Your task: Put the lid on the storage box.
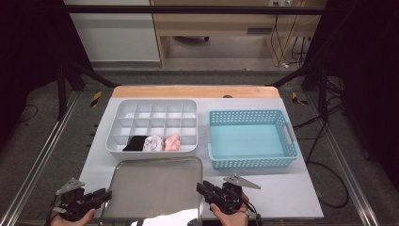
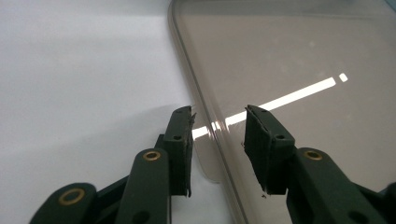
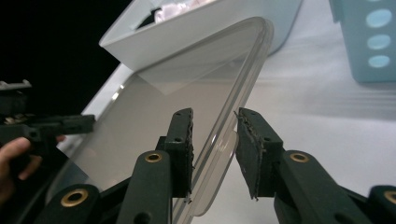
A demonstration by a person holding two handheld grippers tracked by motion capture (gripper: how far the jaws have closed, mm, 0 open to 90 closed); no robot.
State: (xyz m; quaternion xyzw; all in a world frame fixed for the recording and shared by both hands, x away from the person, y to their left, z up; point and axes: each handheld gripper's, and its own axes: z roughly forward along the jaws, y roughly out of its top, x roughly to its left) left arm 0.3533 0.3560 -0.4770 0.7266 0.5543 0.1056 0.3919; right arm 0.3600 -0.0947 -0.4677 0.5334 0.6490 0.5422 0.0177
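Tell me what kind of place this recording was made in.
Probably a lab data-collection station: a white table inside a black metal frame, loose cables on the floor, and a staged divided organizer and blue basket.

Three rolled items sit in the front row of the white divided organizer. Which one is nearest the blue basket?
The pink one: it is the rightmost of the three, with the white patterned one in the middle and the black one farthest left.

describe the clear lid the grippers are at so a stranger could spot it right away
Start at the white table and find the white divided plastic organiser holding three rolled cloths. Directly in front of it, at the near edge, lies the flat clear plastic lid with rounded corners. Unlike the turquoise perforated basket nearby, it is see-through, shallow and glossy.
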